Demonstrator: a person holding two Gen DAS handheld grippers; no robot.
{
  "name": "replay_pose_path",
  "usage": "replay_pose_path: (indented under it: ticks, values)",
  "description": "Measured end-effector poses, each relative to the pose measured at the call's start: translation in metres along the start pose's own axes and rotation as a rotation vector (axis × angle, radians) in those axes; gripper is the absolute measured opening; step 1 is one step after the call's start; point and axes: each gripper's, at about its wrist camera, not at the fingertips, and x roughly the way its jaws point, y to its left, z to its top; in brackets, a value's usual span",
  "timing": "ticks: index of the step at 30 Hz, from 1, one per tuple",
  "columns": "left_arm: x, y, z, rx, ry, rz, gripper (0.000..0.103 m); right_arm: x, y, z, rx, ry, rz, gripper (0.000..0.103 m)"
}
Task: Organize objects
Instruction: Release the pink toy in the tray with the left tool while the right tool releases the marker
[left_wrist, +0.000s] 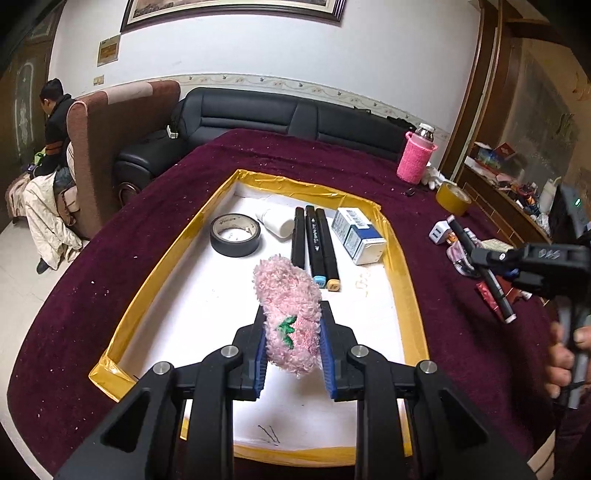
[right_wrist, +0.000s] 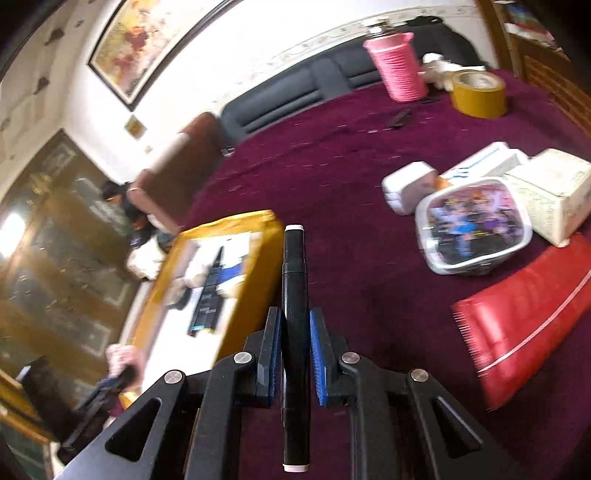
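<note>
My left gripper is shut on a fluffy pink plush with a green stitched leaf, held over the white tray with yellow taped rim. In the tray lie a black tape roll, a white bottle, three black markers and a blue-white box. My right gripper is shut on a black marker with white ends, above the maroon cloth just right of the tray. The same gripper and marker show at the right edge of the left wrist view.
On the maroon cloth to the right lie a red pouch, a clear picture-printed case, white boxes, a white charger, a yellow tape roll and a pink-sleeved bottle. A black sofa stands behind; a person sits far left.
</note>
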Motion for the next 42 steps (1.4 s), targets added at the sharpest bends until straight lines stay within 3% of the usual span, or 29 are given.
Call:
replay_pose_path:
  ticks: [5,10,14,18,25,28,34,35,39,41,42]
  values:
    - [0.013,0.0,0.004,0.017,0.037,0.005,0.023,0.026,0.035,-0.011,0.021,0.085,0.129,0.017]
    - [0.028,0.003,0.014,0.031,0.075,0.01,0.023,0.061,0.066,-0.018,0.039,0.157,0.188,0.017]
    - [0.047,0.001,0.018,0.045,0.128,-0.011,0.023,0.091,0.087,-0.021,0.026,0.188,0.155,0.017]
    - [0.061,-0.002,0.017,0.039,0.162,-0.017,0.024,0.113,0.095,-0.022,-0.012,0.187,0.043,0.017]
    - [0.059,0.001,0.015,0.005,0.148,-0.042,0.027,0.126,0.102,-0.019,-0.054,0.172,-0.051,0.018]
    - [0.054,0.002,0.014,0.0,0.135,-0.042,0.035,0.127,0.104,-0.019,-0.069,0.165,-0.069,0.018]
    - [0.042,-0.005,0.014,0.015,0.111,-0.039,0.063,0.119,0.104,-0.024,-0.091,0.144,-0.103,0.018]
    - [0.04,-0.006,0.014,0.016,0.11,-0.036,0.071,0.116,0.105,-0.025,-0.092,0.14,-0.105,0.02]
    - [0.031,-0.013,0.013,0.021,0.099,-0.02,0.08,0.103,0.104,-0.025,-0.1,0.112,-0.095,0.036]
    - [0.027,-0.016,0.013,0.03,0.096,0.0,0.084,0.092,0.105,-0.025,-0.11,0.082,-0.104,0.056]
    - [0.025,-0.018,0.013,0.034,0.092,0.008,0.085,0.086,0.105,-0.025,-0.115,0.063,-0.09,0.059]
